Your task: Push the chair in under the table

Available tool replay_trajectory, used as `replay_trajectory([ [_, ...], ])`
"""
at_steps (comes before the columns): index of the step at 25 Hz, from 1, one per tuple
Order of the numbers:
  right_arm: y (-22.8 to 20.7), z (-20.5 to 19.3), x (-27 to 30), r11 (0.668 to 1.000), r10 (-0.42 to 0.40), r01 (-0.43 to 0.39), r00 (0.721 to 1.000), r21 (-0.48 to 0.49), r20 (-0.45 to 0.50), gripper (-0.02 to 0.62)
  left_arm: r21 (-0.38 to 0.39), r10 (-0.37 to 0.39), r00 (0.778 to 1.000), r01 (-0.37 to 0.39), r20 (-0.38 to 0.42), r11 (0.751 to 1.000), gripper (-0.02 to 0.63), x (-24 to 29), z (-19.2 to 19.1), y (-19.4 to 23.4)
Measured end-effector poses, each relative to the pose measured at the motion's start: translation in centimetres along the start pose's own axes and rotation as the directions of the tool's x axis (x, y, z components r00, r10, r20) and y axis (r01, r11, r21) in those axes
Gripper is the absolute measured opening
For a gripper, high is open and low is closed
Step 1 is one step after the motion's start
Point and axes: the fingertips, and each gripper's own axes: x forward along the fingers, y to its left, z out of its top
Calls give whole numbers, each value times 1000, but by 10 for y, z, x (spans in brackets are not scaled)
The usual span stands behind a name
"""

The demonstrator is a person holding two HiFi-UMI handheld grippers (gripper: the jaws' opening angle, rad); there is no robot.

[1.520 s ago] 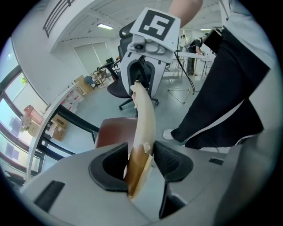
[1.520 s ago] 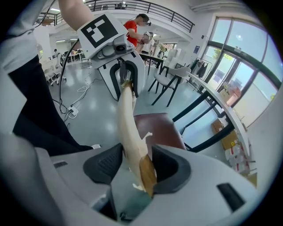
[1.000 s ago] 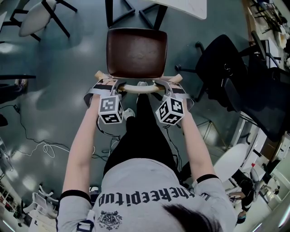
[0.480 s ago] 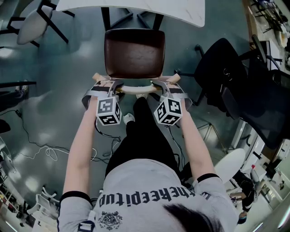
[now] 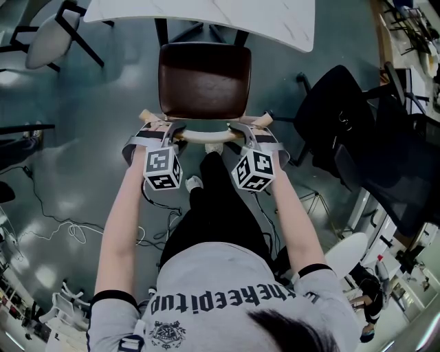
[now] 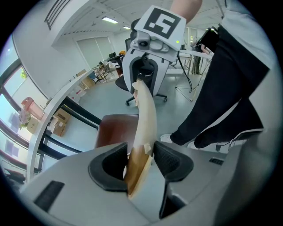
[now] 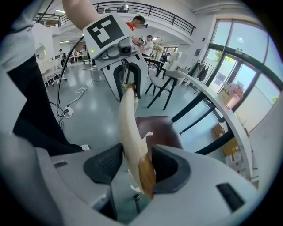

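Observation:
A chair with a dark brown seat (image 5: 204, 79) and a pale curved wooden backrest (image 5: 205, 135) stands in front of a white table (image 5: 206, 17); the seat's far edge lies at the table's near edge. My left gripper (image 5: 173, 129) is shut on the backrest's left end (image 6: 143, 128). My right gripper (image 5: 238, 129) is shut on its right end (image 7: 132, 132). Each gripper view shows the backrest (image 6: 148, 106) running between the two black pads and on to the other gripper (image 6: 152, 33). The brown seat (image 7: 157, 128) shows beyond the right jaws.
A black office chair (image 5: 344, 117) stands close on the right, with another dark chair (image 5: 402, 165) behind it. A grey chair (image 5: 51, 31) is at the top left. Cables (image 5: 65, 223) lie on the glossy floor at the left. The person's legs (image 5: 216, 206) stand behind the chair.
Chair and both grippers have moved forward toward the table; more of the white tabletop now shows and the seat's far edge has reached it. Both grips are unchanged.

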Motion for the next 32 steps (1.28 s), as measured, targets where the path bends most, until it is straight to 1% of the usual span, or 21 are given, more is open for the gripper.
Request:
replay_trajectory([
  [8,-27,3,9,1000,-7,7,1000,5,-2,209,-9,17,1000,-17,-5,1000,196,5,-4,28],
  [11,-34,4,10,1000,-1,1,1000,4,-2,209,-4,11,1000,-11,1,1000,197,6,-5,36],
  [21,-39,4,11,1000,10,-10,1000,-8,10,207,4,-14,1000,14,15,1000,198,7,-4,40],
  [27,-53,8,19,1000,-10,10,1000,2,9,207,-10,22,1000,-22,-14,1000,199,10,-12,57],
  [29,-58,12,21,1000,-8,8,1000,2,13,207,-13,16,1000,-17,-25,1000,202,10,-15,64],
  [32,-60,14,22,1000,-10,10,1000,-4,18,206,-7,1,1000,-1,-18,1000,201,10,-18,67],
])
